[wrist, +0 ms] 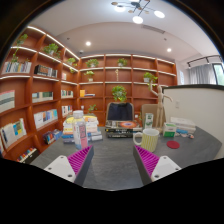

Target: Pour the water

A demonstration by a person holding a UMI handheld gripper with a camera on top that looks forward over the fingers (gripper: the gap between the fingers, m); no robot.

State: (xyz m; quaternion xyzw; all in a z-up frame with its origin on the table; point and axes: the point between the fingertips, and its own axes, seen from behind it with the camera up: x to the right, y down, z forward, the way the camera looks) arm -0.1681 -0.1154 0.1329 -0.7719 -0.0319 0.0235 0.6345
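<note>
Gripper view: claw [112, 165] held level above the table [112, 160] — fingers wide apart, empty.

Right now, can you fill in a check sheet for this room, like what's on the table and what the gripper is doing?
Surface: grey table, bare just ahead of the fingers.
Job's things: pale cup stands beyond the fingers, nearer the right one; no water or bottle can be made out.
Clutter: boxes and small packs at the far left of the table, a red round item at the right, a potted plant behind.
Grippers: hand-held gripper open, holding nothing, pink pads apart.
Cables: nothing seen.
Surroundings: orange bookshelves with books and plants, ceiling lights, a white board at the right.
</note>
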